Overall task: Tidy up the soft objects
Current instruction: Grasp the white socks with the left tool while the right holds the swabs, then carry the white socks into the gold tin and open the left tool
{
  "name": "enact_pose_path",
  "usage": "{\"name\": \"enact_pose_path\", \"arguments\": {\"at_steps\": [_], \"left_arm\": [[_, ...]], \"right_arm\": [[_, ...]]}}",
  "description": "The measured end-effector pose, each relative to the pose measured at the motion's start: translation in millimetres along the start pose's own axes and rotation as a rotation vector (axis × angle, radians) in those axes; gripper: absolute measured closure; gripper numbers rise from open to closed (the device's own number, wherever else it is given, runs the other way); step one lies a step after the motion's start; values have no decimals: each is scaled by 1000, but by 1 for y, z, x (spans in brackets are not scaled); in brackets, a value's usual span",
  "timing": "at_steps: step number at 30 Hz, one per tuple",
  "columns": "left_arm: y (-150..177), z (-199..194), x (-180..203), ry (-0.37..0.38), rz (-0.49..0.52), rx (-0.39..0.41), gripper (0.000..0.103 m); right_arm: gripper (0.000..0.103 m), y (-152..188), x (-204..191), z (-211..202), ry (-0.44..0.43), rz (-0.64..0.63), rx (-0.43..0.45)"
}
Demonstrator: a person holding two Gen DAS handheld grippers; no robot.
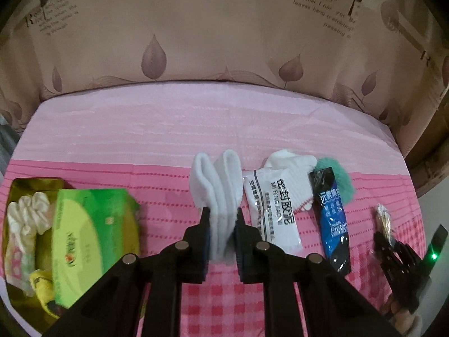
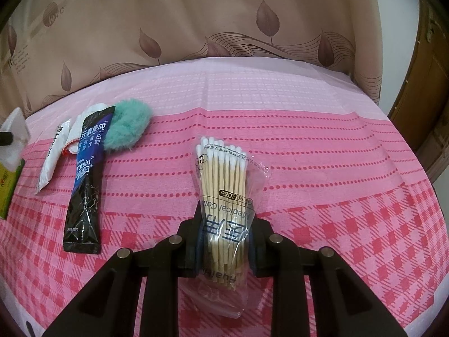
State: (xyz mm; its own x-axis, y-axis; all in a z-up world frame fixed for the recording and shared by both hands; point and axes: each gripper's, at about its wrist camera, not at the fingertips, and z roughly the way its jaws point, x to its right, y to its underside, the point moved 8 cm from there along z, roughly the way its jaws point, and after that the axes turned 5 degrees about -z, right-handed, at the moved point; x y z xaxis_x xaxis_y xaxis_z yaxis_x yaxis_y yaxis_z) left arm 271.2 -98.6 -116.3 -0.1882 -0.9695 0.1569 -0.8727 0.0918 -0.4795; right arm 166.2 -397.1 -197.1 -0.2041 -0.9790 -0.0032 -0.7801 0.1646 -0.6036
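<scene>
My left gripper (image 1: 222, 210) is shut on a folded white sock (image 1: 216, 185), which hangs lifted above the pink cloth. To its left sits a gold box (image 1: 16, 191) with cream gloves (image 1: 25, 216) and other soft items inside, and a green carton (image 1: 92, 236) leaning in it. Right of the sock lie a white sachet (image 1: 270, 210), a white knitted glove (image 1: 294, 165), a dark blue sachet (image 1: 332, 219) and a teal fluffy pad (image 1: 341, 179). My right gripper (image 2: 226, 213) is shut on a clear bag of cotton swabs (image 2: 221, 174).
The pink checked cloth (image 2: 336, 196) covers the table, with a leaf-print curtain (image 1: 196, 28) behind it. A wooden door (image 2: 432, 112) stands at the far right. The right gripper with its swab bag (image 1: 384, 219) shows at the right edge of the left wrist view.
</scene>
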Motion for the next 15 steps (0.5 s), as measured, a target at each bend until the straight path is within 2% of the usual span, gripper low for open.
{"name": "enact_pose_path", "arguments": {"at_steps": [4, 7, 15], "left_arm": [[5, -22, -8, -28, 10, 16, 89], [8, -44, -18, -19, 8, 31, 89], [7, -101, -76, -93, 0, 97, 89]], "right_arm": [[79, 0, 1, 0, 1, -2, 0], [79, 0, 1, 0, 1, -1, 0], [79, 0, 1, 0, 2, -1, 0]]}}
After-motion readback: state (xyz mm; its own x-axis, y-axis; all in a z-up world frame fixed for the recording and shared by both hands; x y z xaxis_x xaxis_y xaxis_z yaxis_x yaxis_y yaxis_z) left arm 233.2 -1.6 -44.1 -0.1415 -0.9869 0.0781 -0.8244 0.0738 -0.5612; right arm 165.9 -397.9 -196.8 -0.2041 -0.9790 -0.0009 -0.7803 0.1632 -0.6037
